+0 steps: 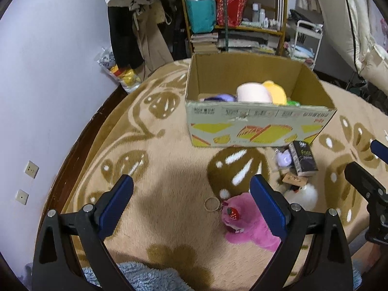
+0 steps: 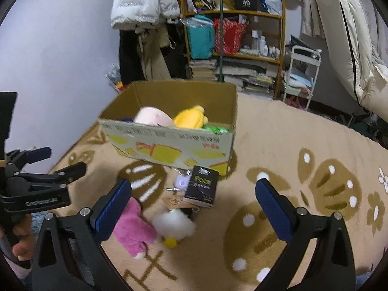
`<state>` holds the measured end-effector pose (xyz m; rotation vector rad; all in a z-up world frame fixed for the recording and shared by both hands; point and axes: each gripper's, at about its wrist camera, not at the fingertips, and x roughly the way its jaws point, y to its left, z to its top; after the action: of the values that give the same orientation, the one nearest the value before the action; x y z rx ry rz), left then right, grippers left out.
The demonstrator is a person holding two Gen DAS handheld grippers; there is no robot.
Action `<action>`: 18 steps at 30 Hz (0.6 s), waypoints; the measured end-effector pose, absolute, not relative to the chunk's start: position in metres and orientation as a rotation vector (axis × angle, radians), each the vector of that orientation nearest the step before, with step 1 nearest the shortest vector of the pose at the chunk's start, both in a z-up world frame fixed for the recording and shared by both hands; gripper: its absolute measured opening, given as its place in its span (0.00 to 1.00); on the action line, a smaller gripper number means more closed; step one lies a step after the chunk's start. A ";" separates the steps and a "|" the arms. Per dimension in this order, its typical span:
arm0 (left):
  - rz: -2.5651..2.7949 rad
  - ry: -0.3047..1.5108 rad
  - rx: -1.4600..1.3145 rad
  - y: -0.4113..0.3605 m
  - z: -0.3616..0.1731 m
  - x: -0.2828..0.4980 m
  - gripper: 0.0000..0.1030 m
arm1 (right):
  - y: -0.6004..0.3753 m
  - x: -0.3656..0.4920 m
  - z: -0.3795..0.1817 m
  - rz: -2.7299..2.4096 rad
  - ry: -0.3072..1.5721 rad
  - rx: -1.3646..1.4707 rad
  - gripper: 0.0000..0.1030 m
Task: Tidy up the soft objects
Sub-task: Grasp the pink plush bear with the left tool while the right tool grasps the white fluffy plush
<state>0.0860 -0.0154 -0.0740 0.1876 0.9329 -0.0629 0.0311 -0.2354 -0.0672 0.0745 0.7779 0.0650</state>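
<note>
pink plush toy, yellow-printed box, possibly white pompom

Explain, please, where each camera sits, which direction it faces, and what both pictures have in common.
Left wrist view: sits on the left gripper, looks forward over the rug at the cardboard box; its open blue fingers frame the pink plush; the right gripper shows at the right edge.
Right wrist view: sits on the right gripper, faces the same box from further right; the left gripper and a hand show at left.
Shared: box, pink plush, white fluffy toy, black carton, shelf.
</note>
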 end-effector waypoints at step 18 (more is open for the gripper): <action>-0.077 1.147 0.269 -0.038 -0.133 0.106 0.93 | -0.221 0.072 -0.144 0.048 1.102 0.009 1.00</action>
<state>0.1056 -0.0377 -0.1334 0.2690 1.1470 -0.0772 0.0722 -0.2207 -0.1443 0.0089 1.1020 0.0479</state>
